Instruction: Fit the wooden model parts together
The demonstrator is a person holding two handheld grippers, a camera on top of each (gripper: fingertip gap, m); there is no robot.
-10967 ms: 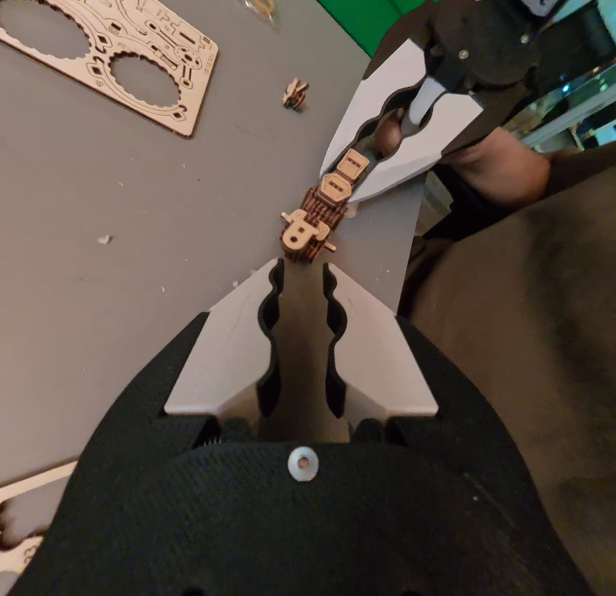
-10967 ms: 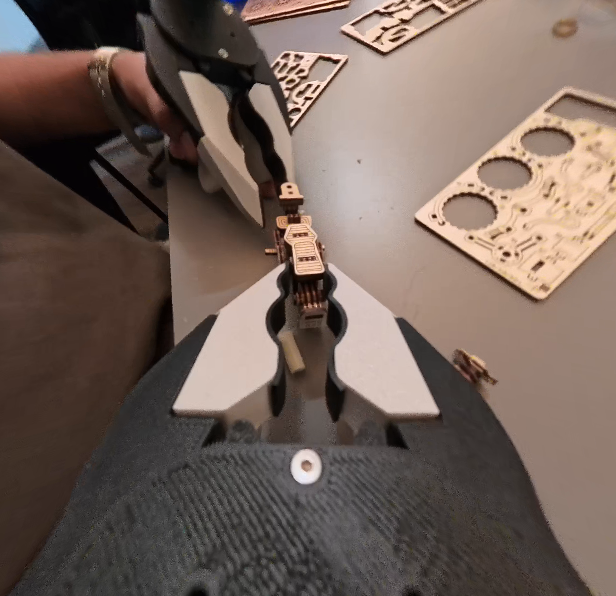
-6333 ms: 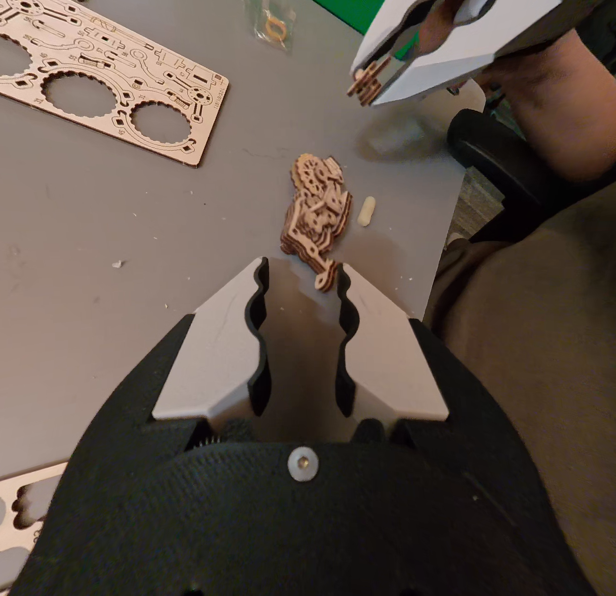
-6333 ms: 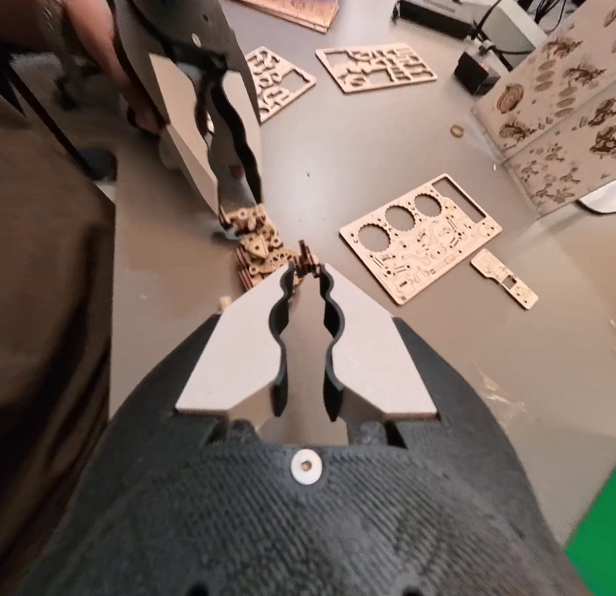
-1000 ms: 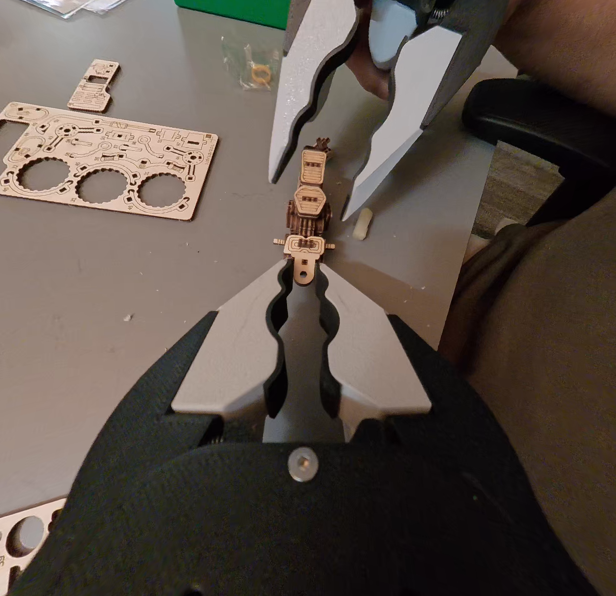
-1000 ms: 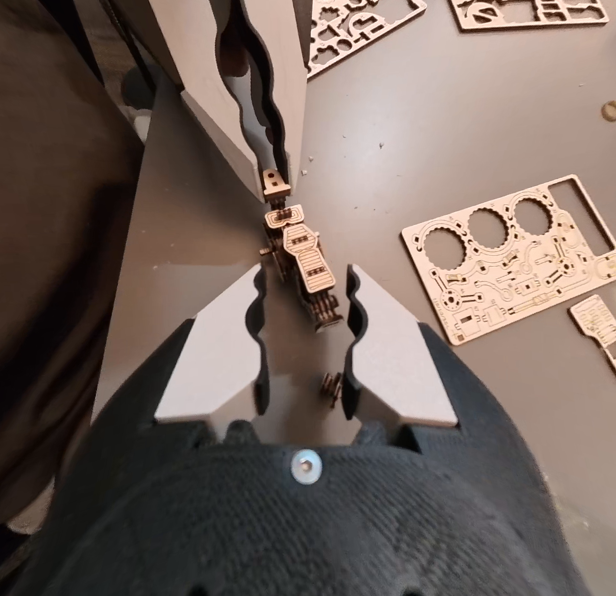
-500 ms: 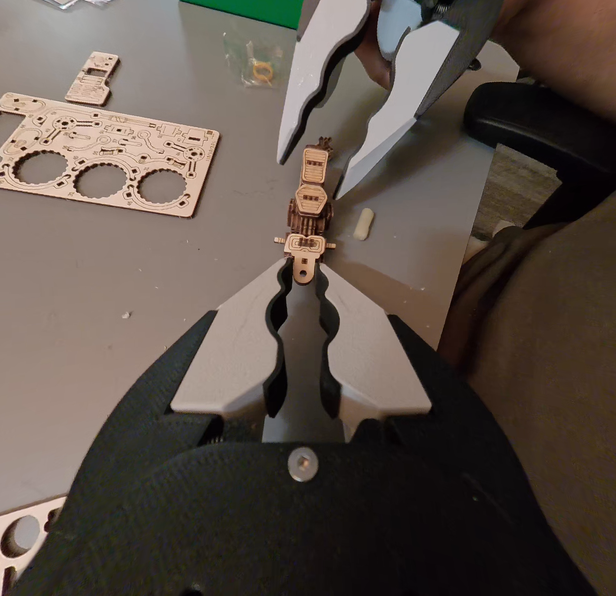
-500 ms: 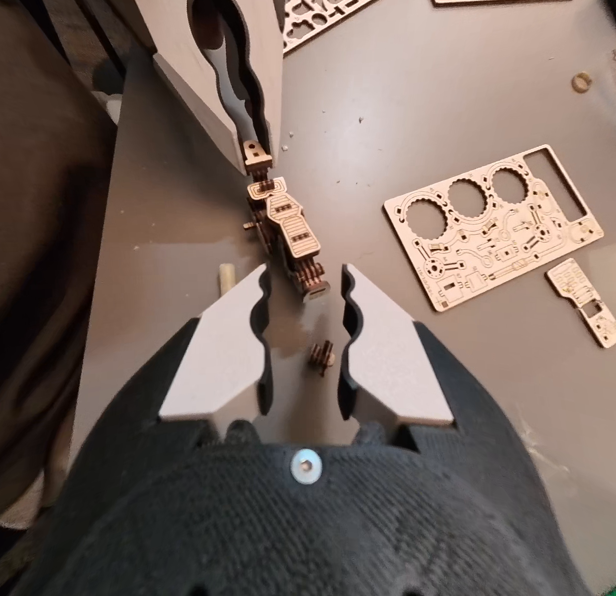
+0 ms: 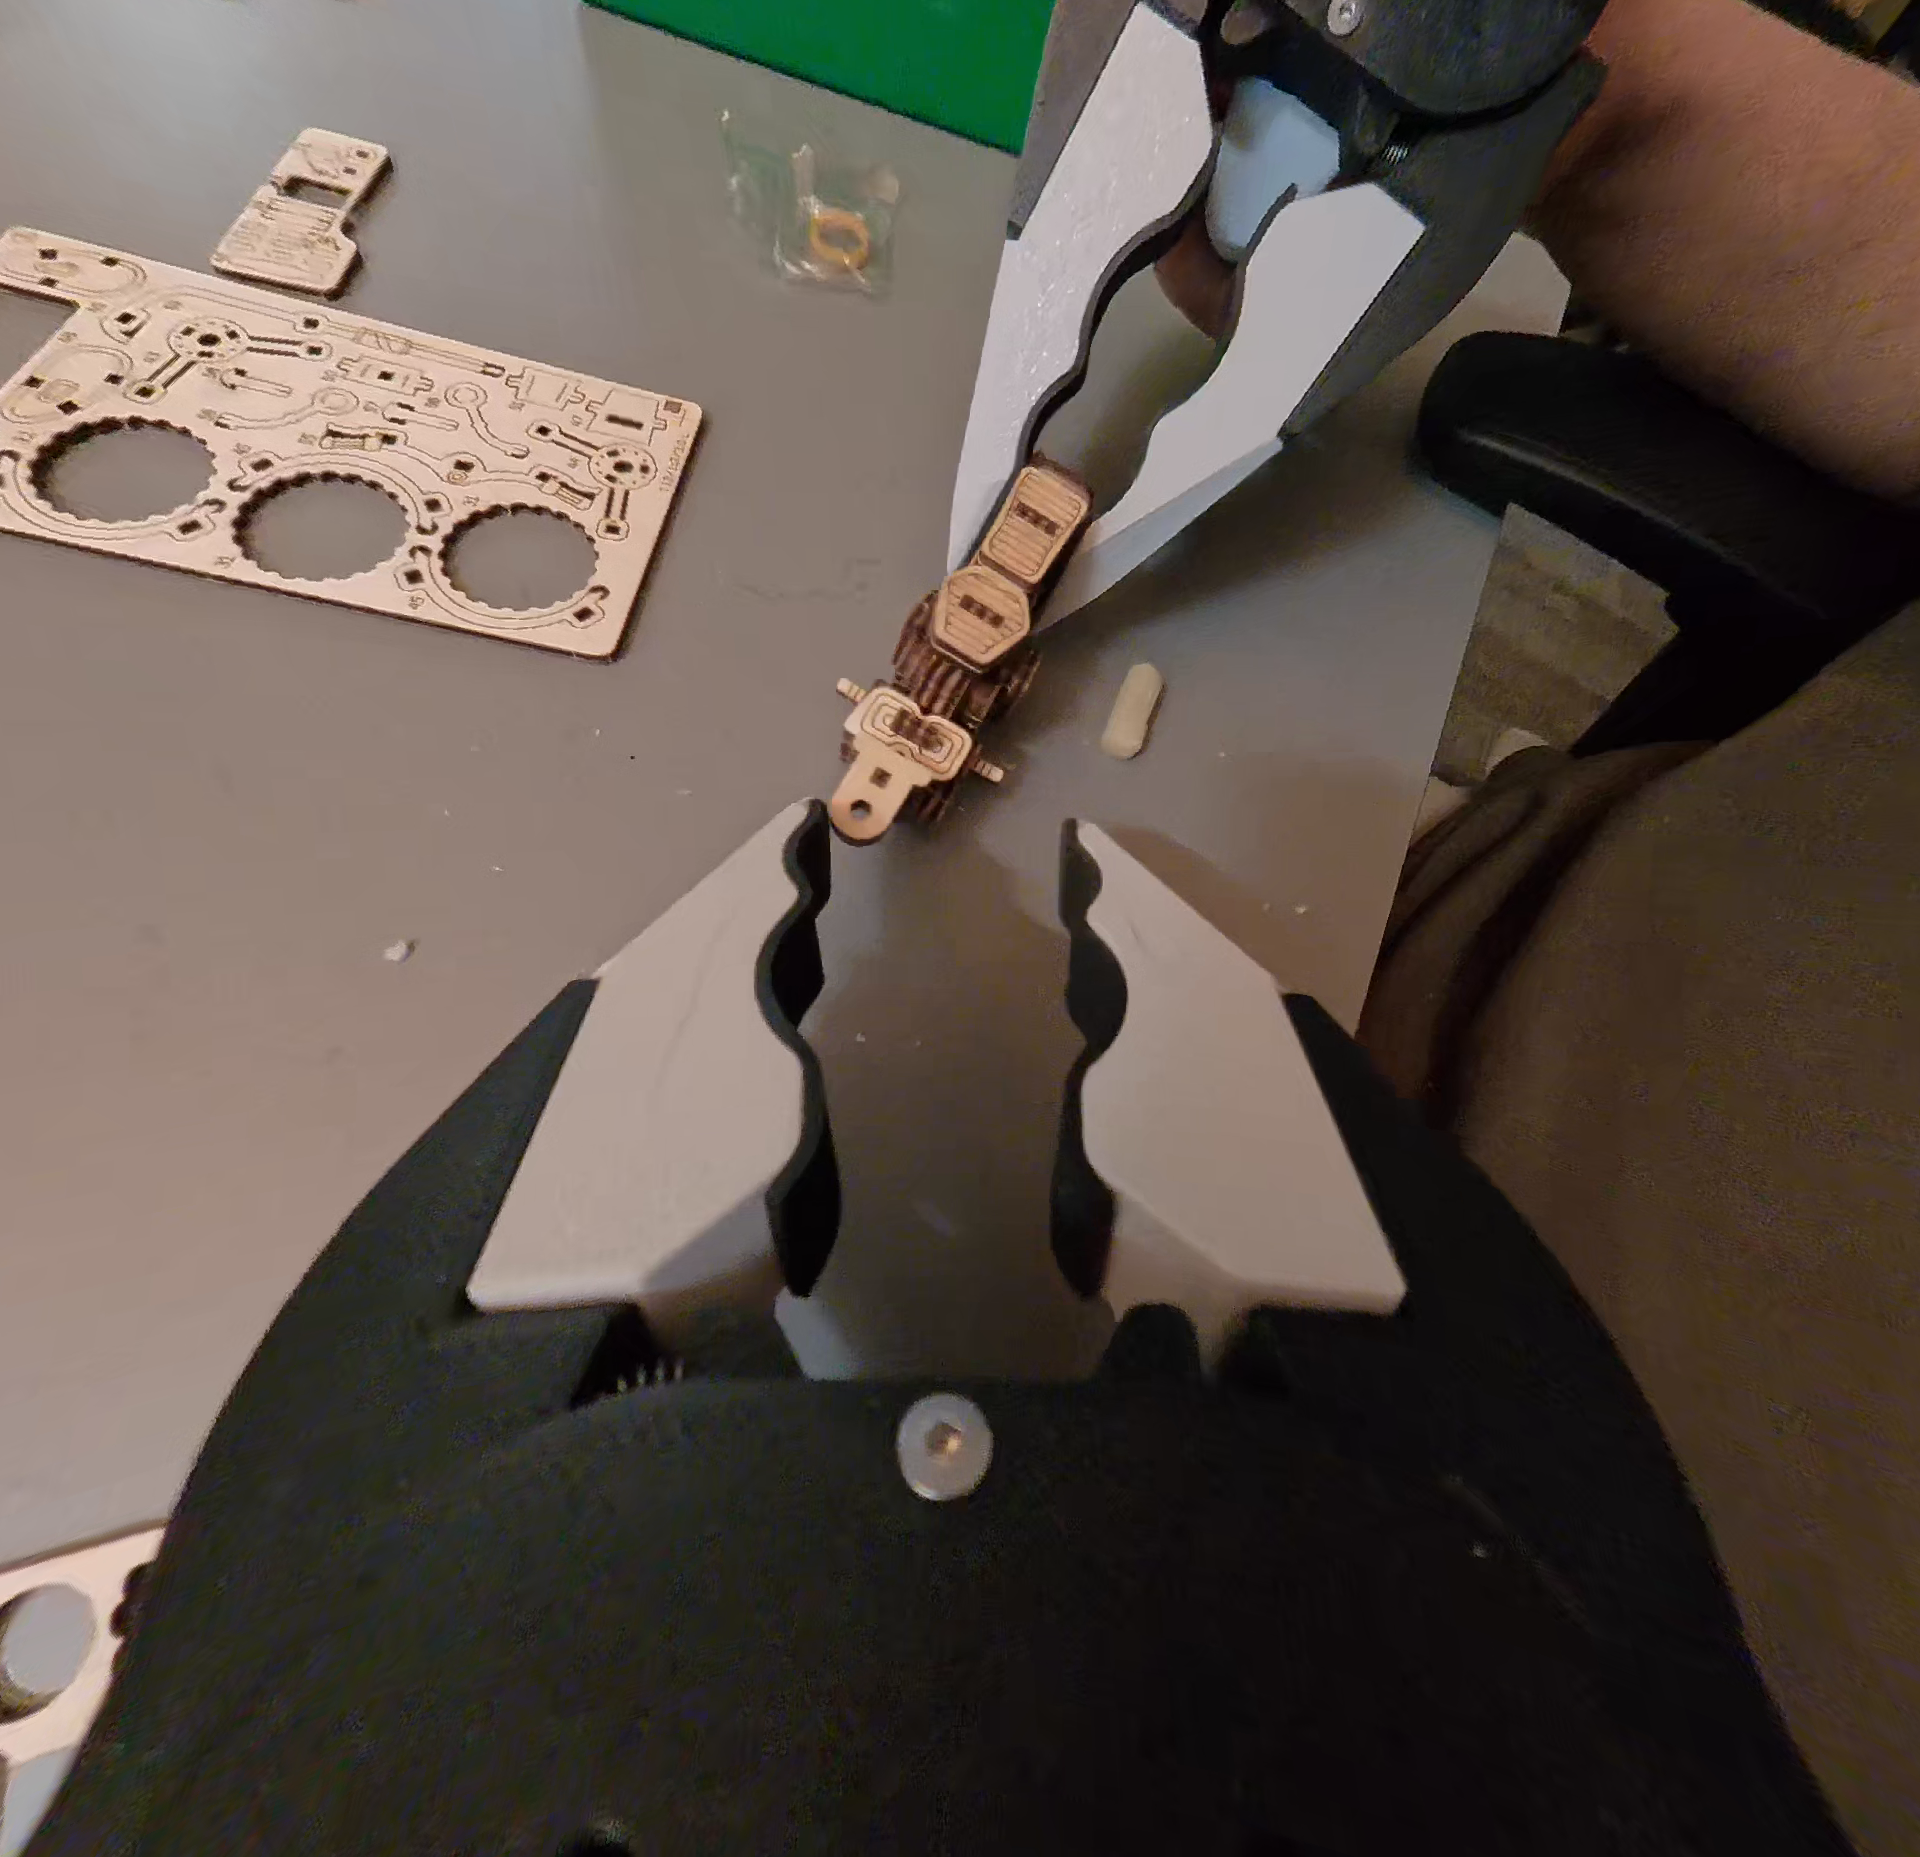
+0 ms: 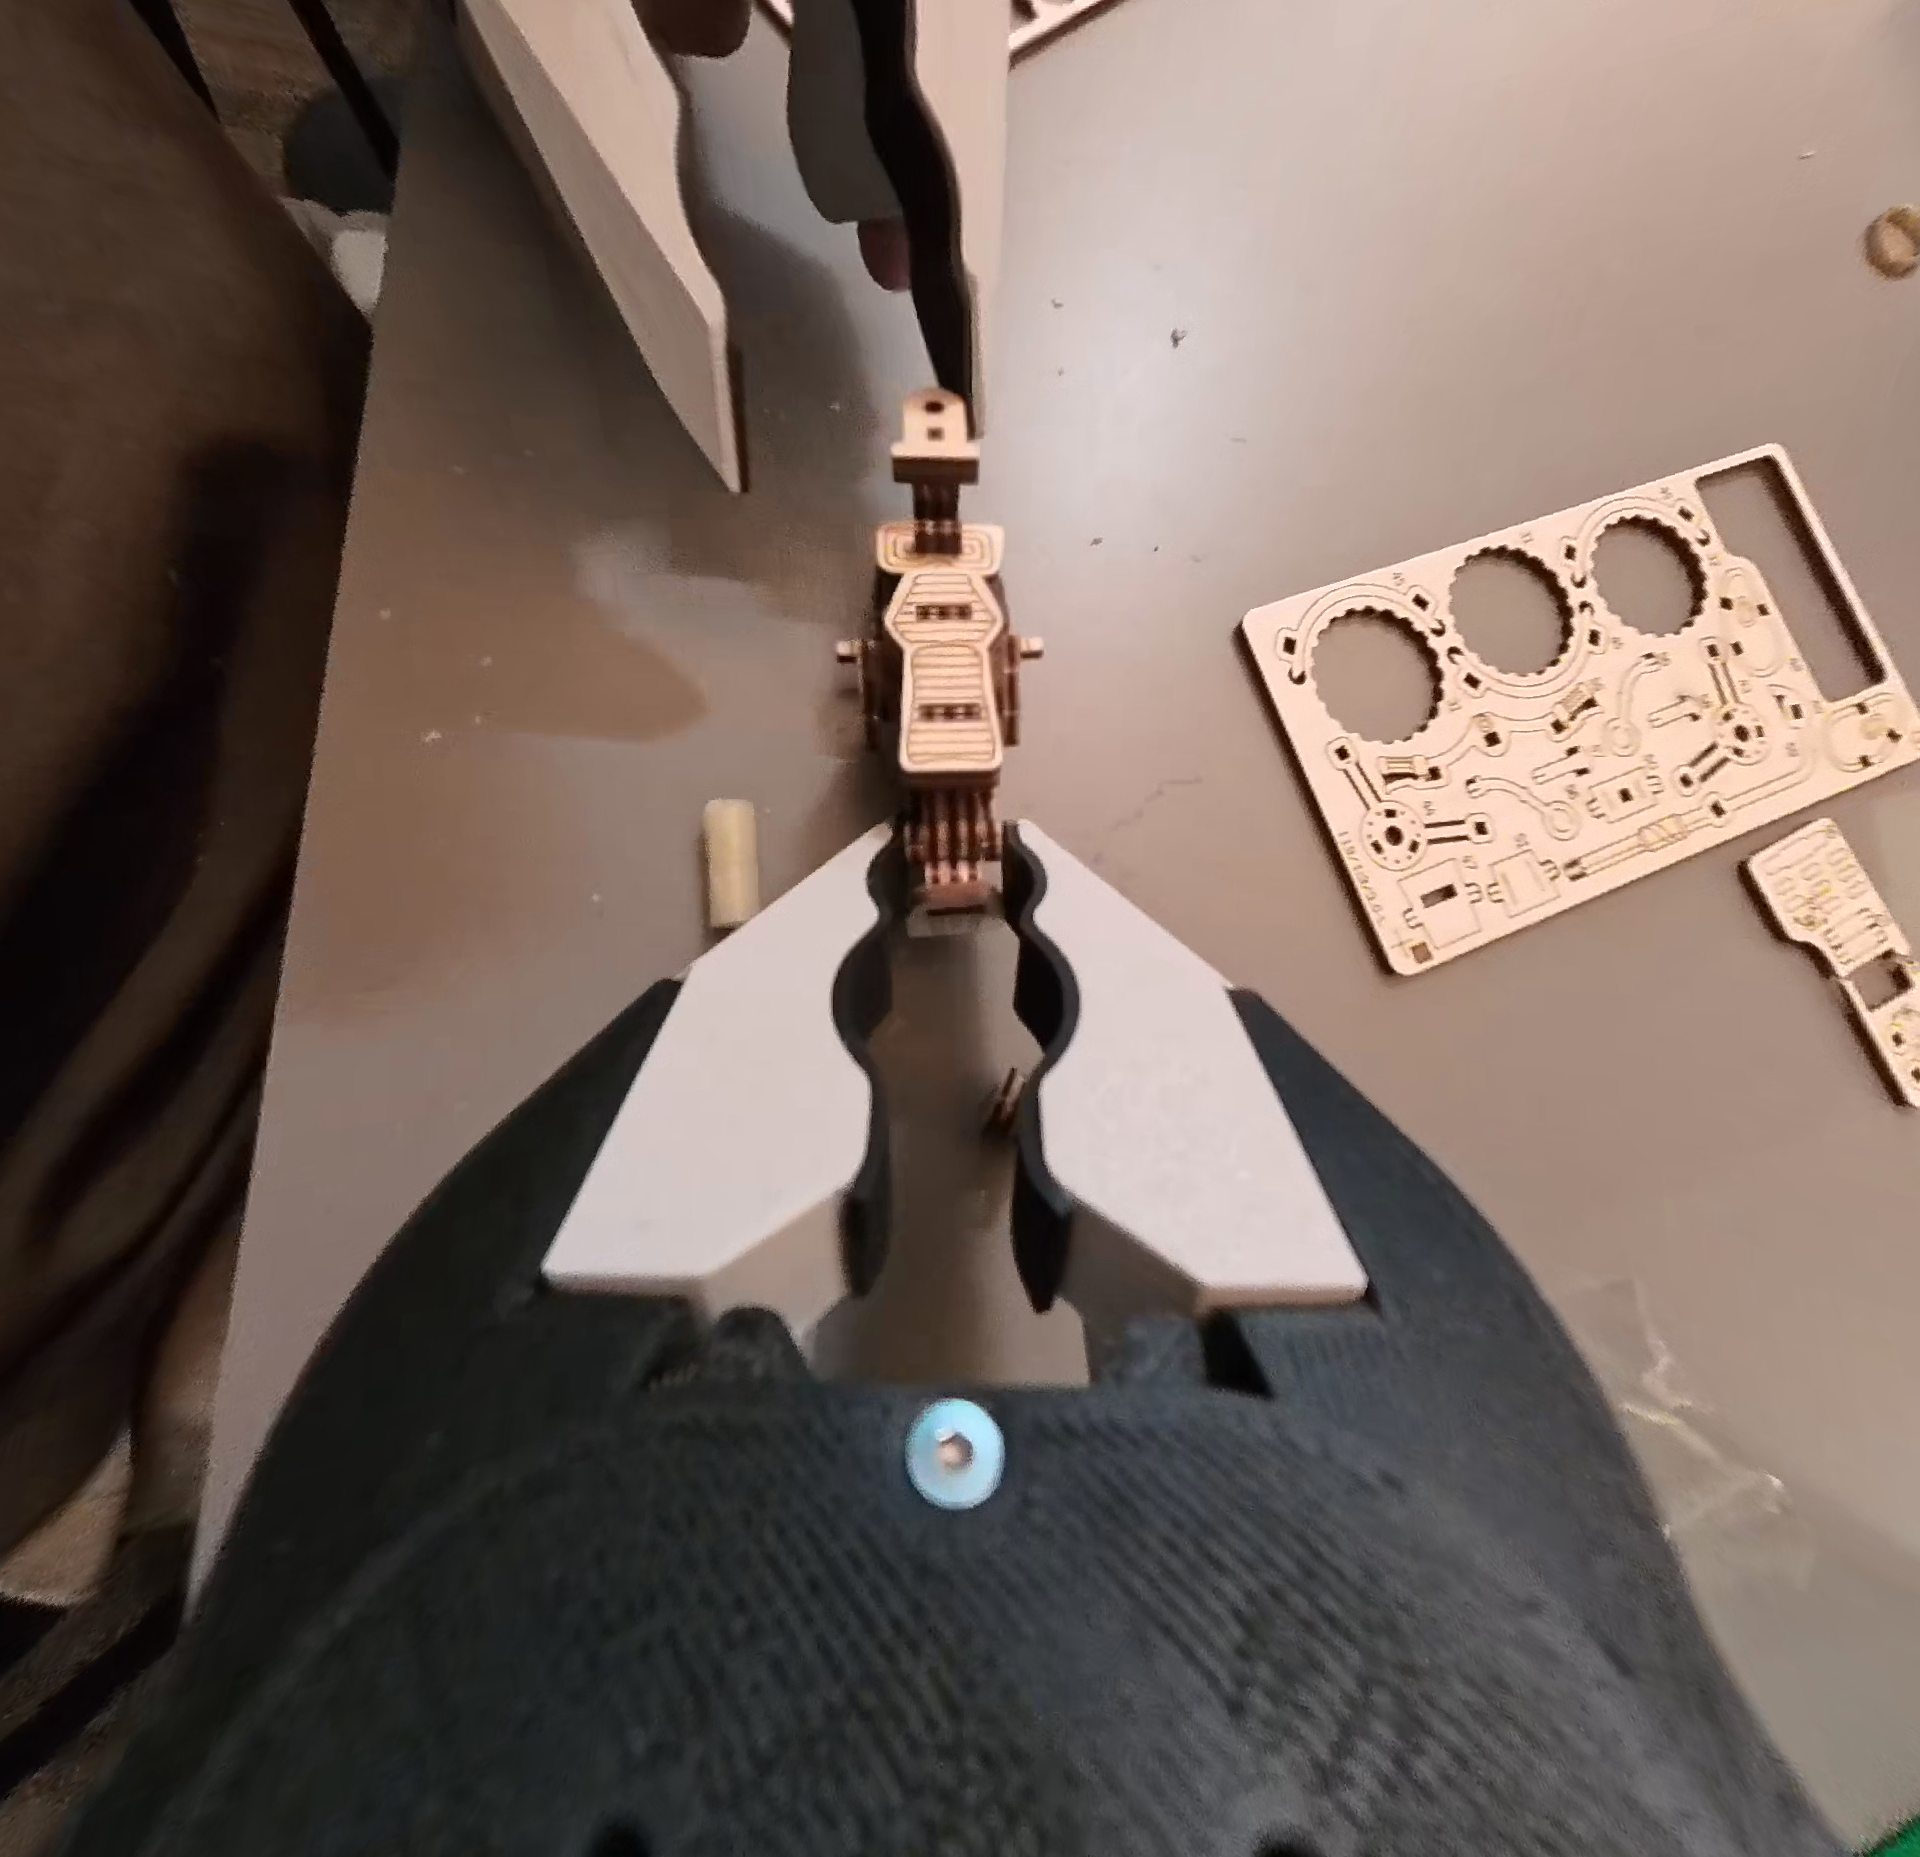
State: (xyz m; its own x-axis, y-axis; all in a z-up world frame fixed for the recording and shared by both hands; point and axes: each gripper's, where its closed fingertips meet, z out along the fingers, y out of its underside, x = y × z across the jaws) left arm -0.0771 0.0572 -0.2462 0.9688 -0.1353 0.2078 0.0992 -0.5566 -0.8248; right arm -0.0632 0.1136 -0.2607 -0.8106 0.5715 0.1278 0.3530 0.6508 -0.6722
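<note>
My right gripper (image 10: 951,851) jaws pinch the back end of one wooden model (image 10: 943,685). My left gripper (image 9: 940,831) jaws gape wide, empty, by its front tab. On the grey bench (image 9: 312,820): one white peg (image 9: 1132,711), one small wooden bit (image 10: 1006,1092), one three-hole sheet (image 9: 343,477).

A small wooden part (image 10: 1006,1092) sits half hidden behind the right gripper's (image 10: 951,843) fingers; a punched sheet (image 9: 42,1641) runs off the left edge
</note>
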